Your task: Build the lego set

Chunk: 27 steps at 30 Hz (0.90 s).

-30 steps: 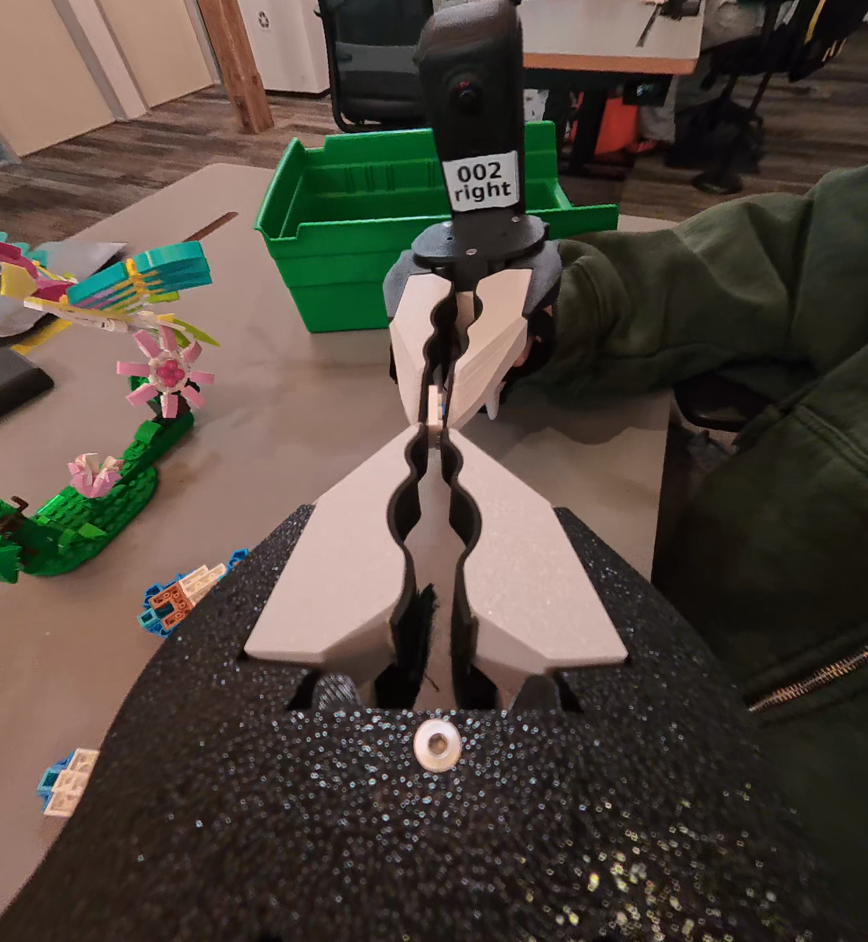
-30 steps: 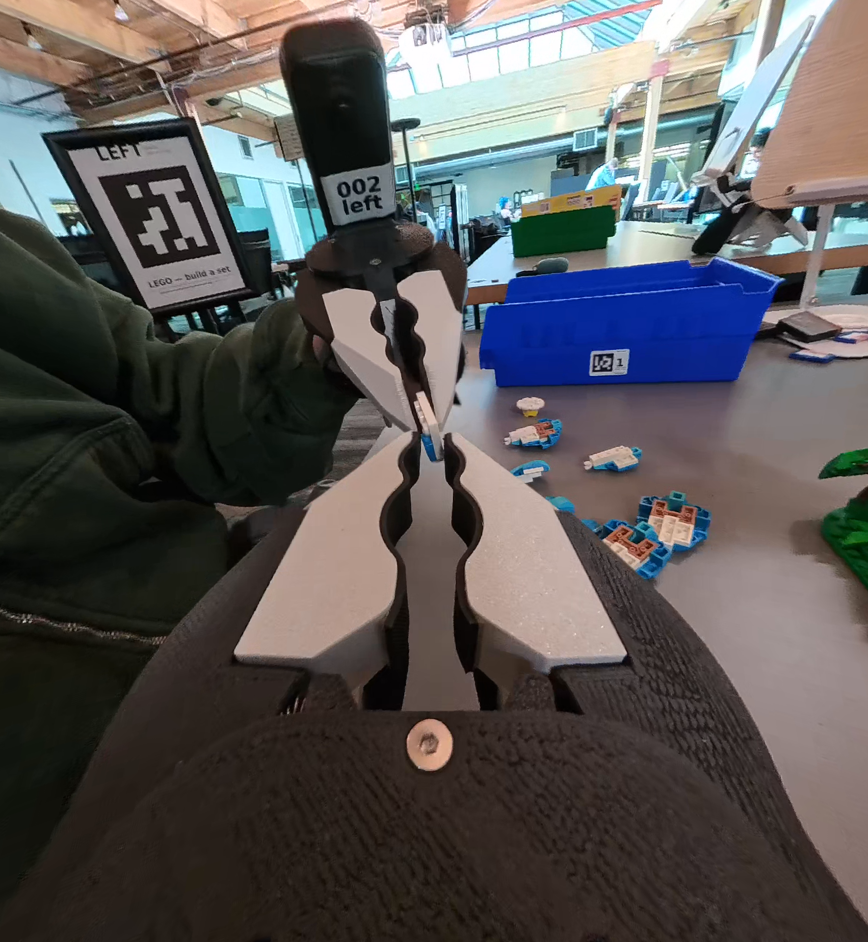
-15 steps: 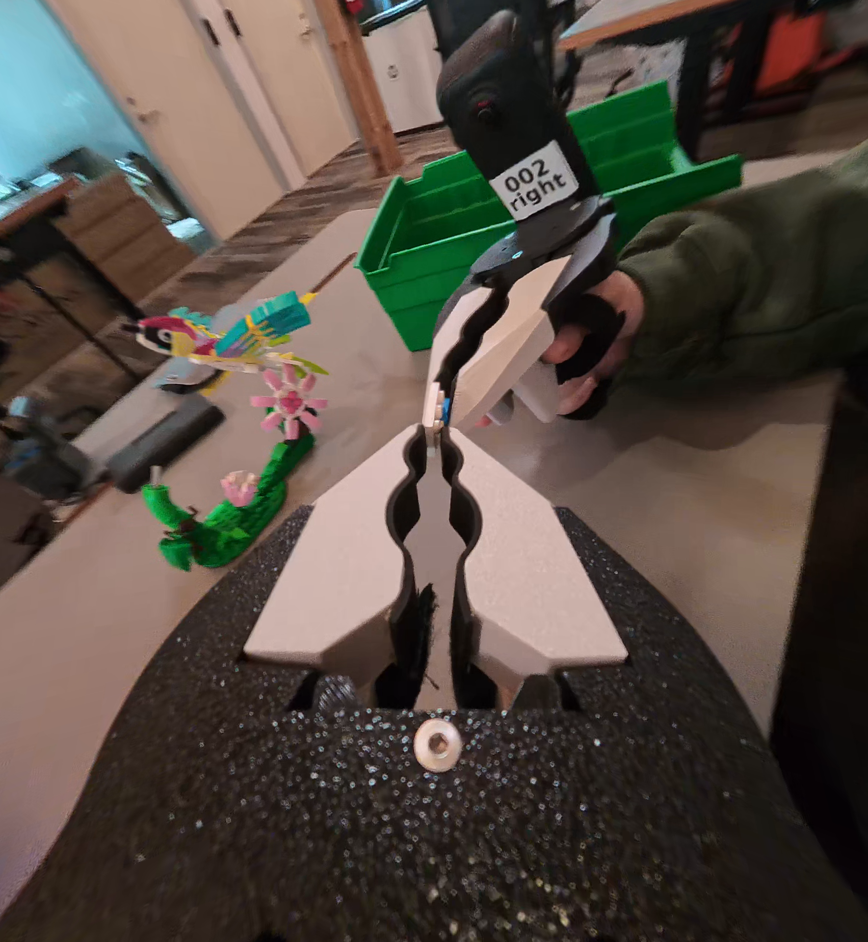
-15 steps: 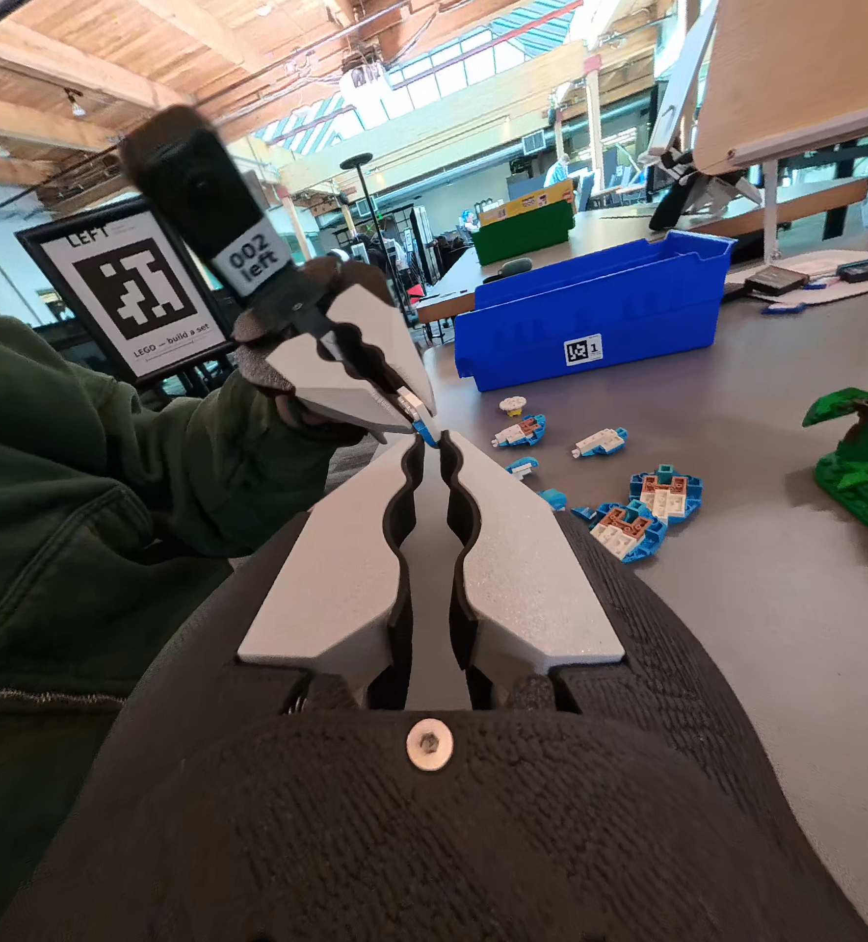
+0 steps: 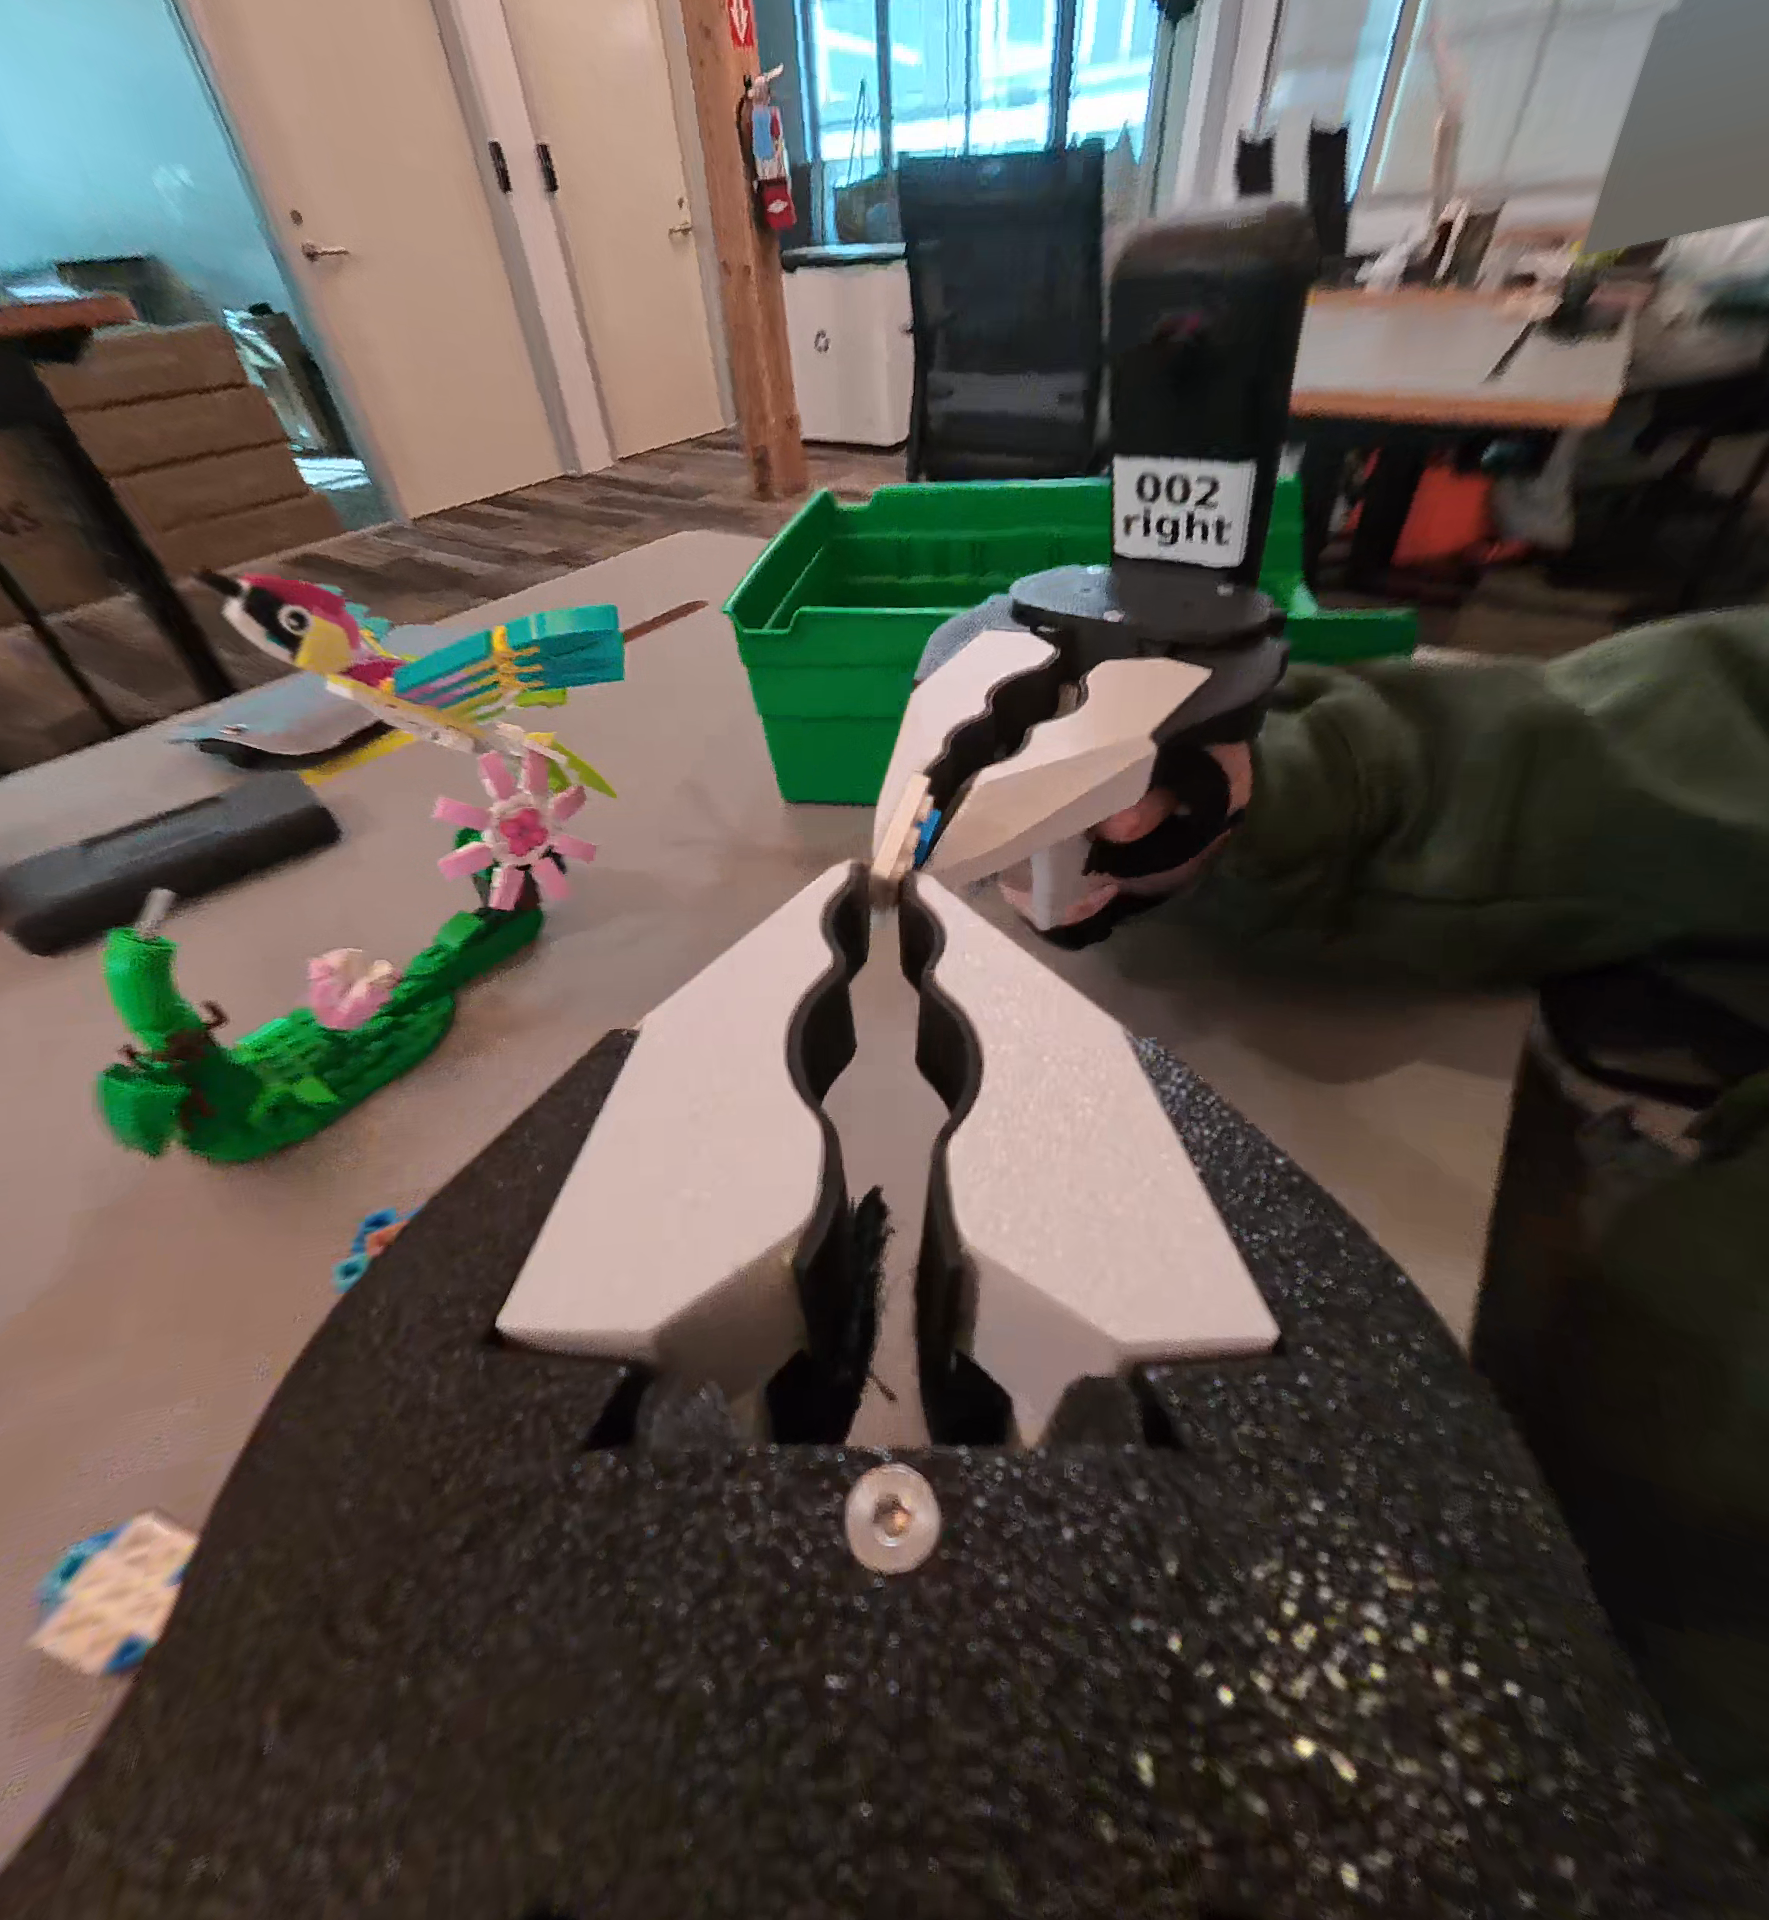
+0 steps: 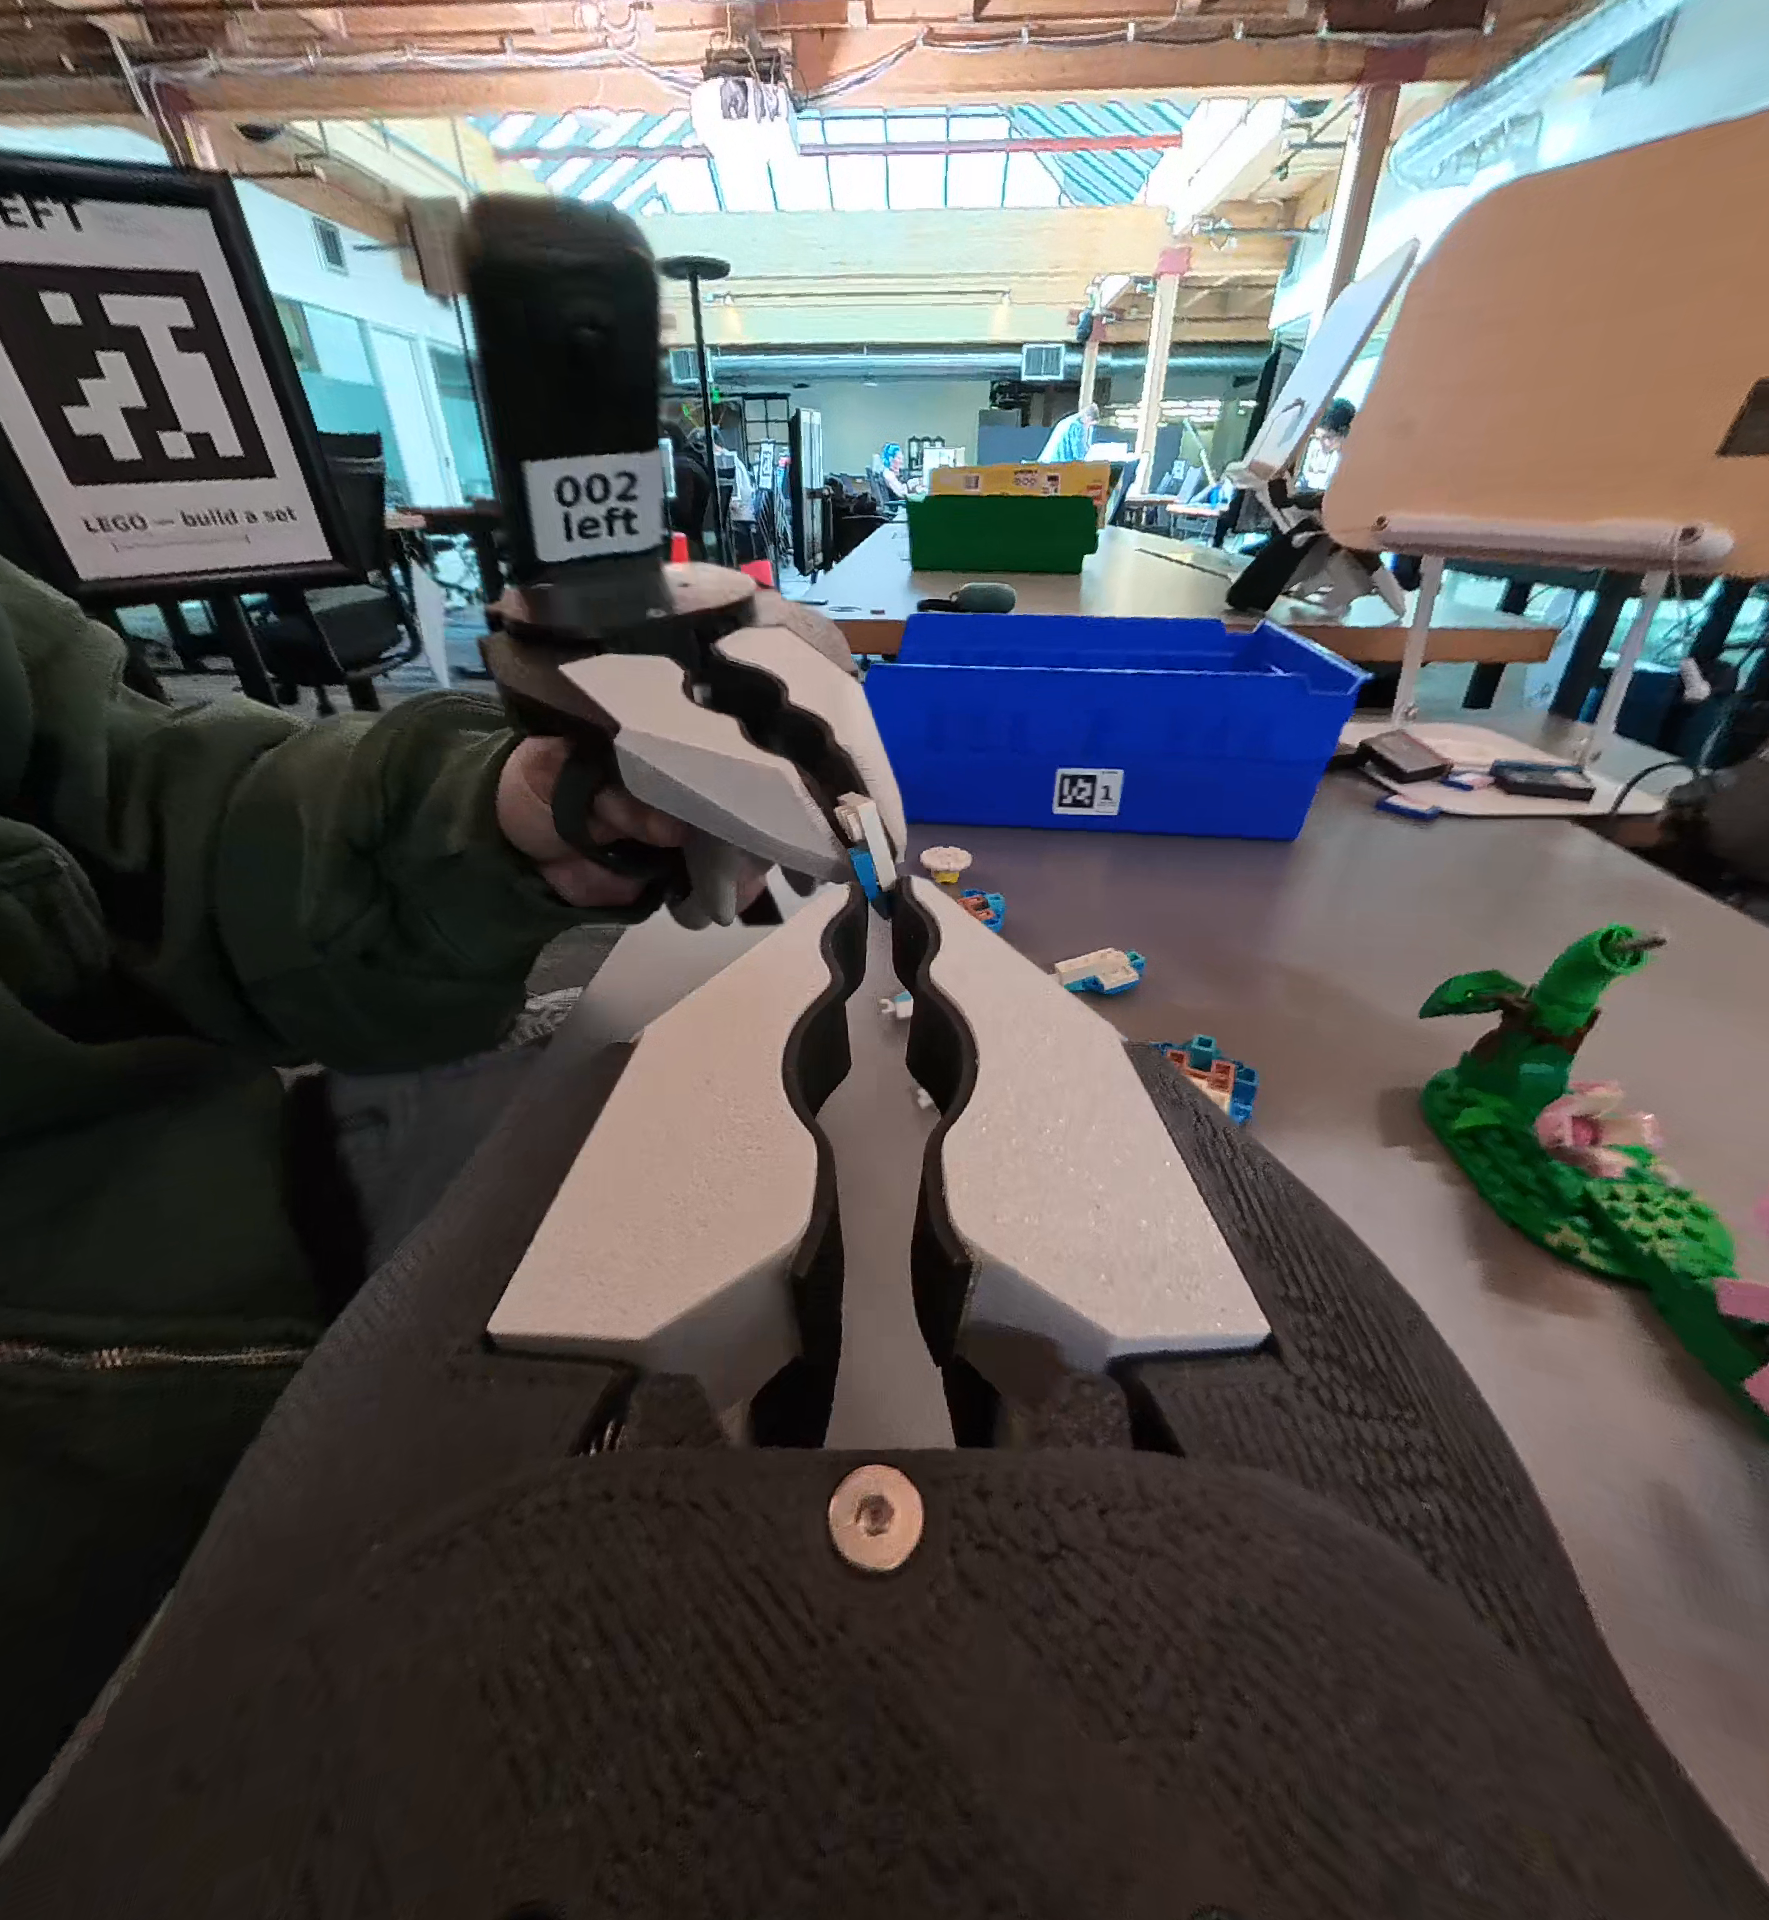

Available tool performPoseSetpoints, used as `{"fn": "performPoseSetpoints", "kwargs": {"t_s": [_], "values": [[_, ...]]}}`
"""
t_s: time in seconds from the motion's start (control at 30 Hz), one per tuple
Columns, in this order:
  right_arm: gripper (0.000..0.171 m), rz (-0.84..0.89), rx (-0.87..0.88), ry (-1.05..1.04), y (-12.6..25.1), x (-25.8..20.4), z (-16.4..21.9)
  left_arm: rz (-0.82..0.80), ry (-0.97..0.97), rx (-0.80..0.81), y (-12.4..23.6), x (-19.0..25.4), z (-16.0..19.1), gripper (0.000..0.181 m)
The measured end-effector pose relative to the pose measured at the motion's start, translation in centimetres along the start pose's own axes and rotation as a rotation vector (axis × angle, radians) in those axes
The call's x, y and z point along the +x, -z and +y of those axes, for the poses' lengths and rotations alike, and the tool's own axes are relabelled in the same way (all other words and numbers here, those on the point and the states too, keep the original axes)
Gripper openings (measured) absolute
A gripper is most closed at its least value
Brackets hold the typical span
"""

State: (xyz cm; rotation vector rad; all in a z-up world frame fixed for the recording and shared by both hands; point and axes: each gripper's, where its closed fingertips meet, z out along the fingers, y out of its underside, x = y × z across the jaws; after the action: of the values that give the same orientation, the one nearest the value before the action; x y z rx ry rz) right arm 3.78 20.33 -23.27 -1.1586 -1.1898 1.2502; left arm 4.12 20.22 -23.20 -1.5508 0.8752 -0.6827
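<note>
Bridging both claws, upright brick piece (image 6: 869, 852)

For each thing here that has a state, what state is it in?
left tongs: shut on a small brick piece
right tongs: shut on the same small brick piece
green bin: open-topped, upright
blue bin: open-topped, upright
brick bird model: assembled, upright
loose brick clusters: lying on table

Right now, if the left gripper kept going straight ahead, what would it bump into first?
The right gripper, almost certainly. The left gripper points straight at its tips, which pinch a small white and blue brick piece. They look nearly touching, though depth is unclear.
</note>
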Motion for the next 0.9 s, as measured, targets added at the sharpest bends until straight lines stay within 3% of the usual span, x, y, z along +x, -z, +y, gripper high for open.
{"fn": "performPoseSetpoints", "kwargs": {"t_s": [0.03,0.17,0.3,0.37,0.5,0.53,0.6,0.67,0.77,0.9], "values": [[0.002,0.006,-0.003,0.023,0.0,0.0,0.0,0.018,0.041,0.014,0.0,0.0,0.0,0.001],[0.002,0.018,0.007,0.098,0.2,-0.4,-0.6,0.109,0.210,0.099,0.1,0.4,-0.7,0.001],[0.002,0.158,-0.054,0.253,0.0,0.1,-0.9,0.069,0.241,0.169,0.2,-0.2,-1.1,0.001],[0.002,0.196,-0.047,0.252,-0.2,0.1,-1.4,0.005,0.163,0.199,0.5,-0.3,-1.5,0.001],[0.002,0.160,0.024,0.041,-0.2,0.0,-2.1,-0.181,-0.103,0.217,0.7,-0.5,-2.2,0.001],[0.002,0.095,0.063,-0.038,-0.3,-0.8,-2.6,-0.360,-0.162,0.206,1.5,-2.5,-2.2,0.000],[0.001,0.000,0.164,-0.189,-0.3,-2.2,-4.1,-0.489,-0.149,0.238,3.7,-5.5,-2.4,0.000],[0.002,0.103,0.108,-0.111,0.0,-0.4,-2.9,-0.452,-0.052,0.254,4.7,-6.5,-1.9,0.000],[0.001,0.193,0.133,-0.066,0.8,1.5,-2.6,-0.450,-0.106,0.221,5.6,-6.4,-1.9,0.000],[0.002,0.425,0.061,0.262,1.6,3.2,-1.9,-0.592,-0.187,0.127,10.2,-9.7,-3.6,0.000]]}}
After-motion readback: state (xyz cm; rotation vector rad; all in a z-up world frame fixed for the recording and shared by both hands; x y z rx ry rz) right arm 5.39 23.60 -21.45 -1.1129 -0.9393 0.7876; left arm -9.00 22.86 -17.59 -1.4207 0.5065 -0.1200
